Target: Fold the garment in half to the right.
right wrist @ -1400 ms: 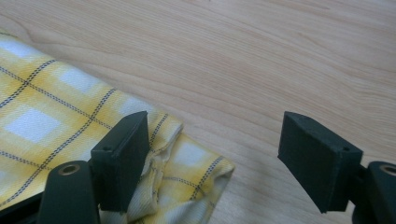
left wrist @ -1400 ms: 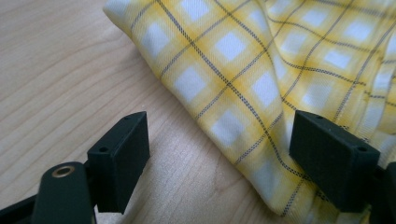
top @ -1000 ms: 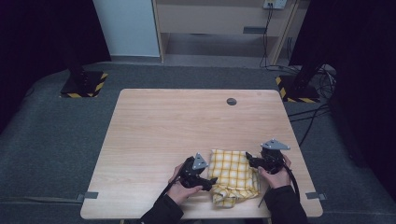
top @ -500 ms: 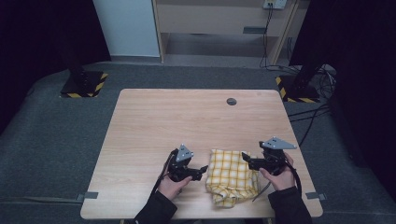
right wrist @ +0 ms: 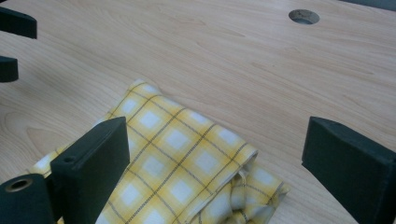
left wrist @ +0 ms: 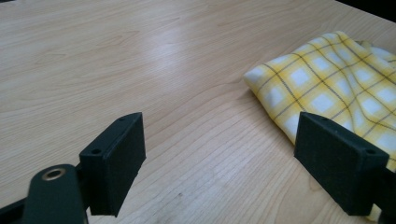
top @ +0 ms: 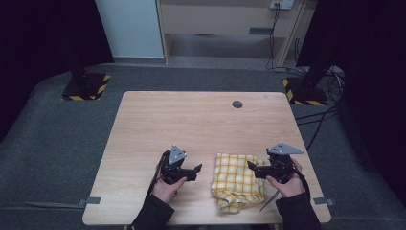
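Left gripper (top: pixel 195 170): my jaws stand apart, empty, beside the cloth.
Right gripper (top: pixel 251 166): my jaws have just been opening; nothing between them.
Cloth (top: pixel 238 179): folded yellow check, near edge of the table (top: pixel 201 115), between my grippers.
Done: folded, released.
Left: perhaps tidying the rumpled near corner.

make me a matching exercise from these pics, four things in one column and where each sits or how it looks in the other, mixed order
Things:
1. yellow checked cloth
2. left gripper
3. right gripper
4. round hole

Descriptions:
A. open, at the cloth's right edge
B. at the table's far edge
C. folded, near the table's front edge
D. open, over bare wood, apart from the cloth

Pairs: 1-C, 2-D, 3-A, 4-B
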Tool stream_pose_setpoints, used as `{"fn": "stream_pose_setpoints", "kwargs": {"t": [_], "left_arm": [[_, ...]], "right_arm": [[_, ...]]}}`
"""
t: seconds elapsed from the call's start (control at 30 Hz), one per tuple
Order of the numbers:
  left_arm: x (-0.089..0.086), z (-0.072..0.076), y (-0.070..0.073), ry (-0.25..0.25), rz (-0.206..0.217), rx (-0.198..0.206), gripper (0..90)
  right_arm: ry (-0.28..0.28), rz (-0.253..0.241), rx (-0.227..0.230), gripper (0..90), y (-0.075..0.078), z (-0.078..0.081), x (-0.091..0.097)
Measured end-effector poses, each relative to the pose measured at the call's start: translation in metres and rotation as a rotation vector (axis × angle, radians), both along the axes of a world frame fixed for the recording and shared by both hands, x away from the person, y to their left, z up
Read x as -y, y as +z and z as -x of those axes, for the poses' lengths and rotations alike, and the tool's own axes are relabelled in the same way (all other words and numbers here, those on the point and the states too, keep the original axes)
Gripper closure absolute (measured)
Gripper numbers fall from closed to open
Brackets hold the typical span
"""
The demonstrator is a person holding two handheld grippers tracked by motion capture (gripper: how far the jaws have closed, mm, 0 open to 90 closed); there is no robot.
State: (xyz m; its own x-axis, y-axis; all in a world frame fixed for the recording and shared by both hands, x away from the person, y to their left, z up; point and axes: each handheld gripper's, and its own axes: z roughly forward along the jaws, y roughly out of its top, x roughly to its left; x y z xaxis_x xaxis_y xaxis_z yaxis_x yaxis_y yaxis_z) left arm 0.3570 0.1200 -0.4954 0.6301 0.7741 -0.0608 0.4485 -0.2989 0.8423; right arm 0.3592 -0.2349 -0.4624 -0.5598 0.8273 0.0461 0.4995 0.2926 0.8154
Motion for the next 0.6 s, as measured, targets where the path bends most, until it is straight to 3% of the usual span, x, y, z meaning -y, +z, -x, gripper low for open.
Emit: {"fn": "stream_pose_setpoints", "kwargs": {"t": [0.27, 0.6], "left_arm": [[-0.012, 0.001, 0.002, 0.052, -0.005, -0.015, 15.1], [-0.022, 0.004, 0.004, 0.082, -0.014, -0.02, 13.6]], "right_arm": [[-0.019, 0.025, 0.004, 3.9, -0.003, 0.004, -0.002], [0.012, 0.024, -0.01, 3.1, -0.002, 0.012, -0.005]]}}
